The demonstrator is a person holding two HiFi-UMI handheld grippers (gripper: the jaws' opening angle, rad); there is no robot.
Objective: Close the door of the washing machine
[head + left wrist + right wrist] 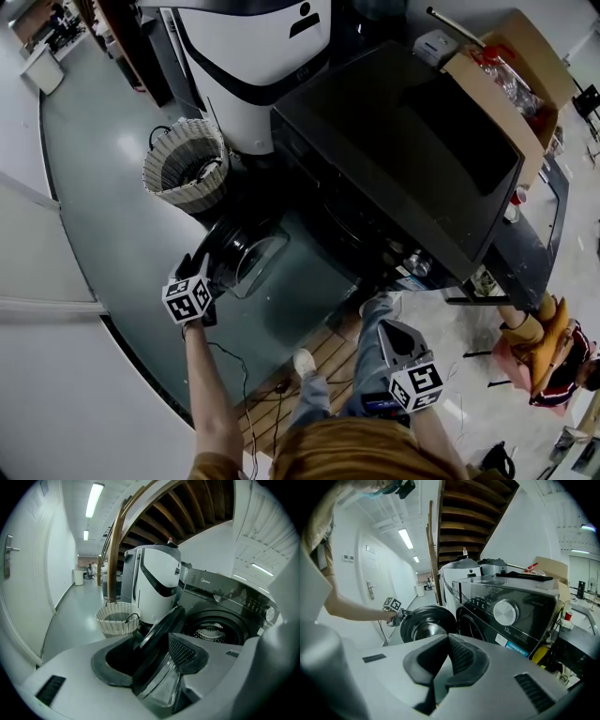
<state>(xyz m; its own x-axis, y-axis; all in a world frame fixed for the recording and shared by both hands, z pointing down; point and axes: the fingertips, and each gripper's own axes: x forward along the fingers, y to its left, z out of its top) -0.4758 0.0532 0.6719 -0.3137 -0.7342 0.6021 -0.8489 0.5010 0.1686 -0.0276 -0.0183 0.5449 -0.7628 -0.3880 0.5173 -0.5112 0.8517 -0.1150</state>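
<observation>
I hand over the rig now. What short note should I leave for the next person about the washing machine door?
Left gripper: shut on the rim of the door.
Right gripper: shut, empty, away from the washing machine.
Door stands wide open; the drum opening is uncovered.
Done: door gripped. Left: swing it shut onto the opening.

Basket stands left of the washing machine, whose door juts out in front
</observation>
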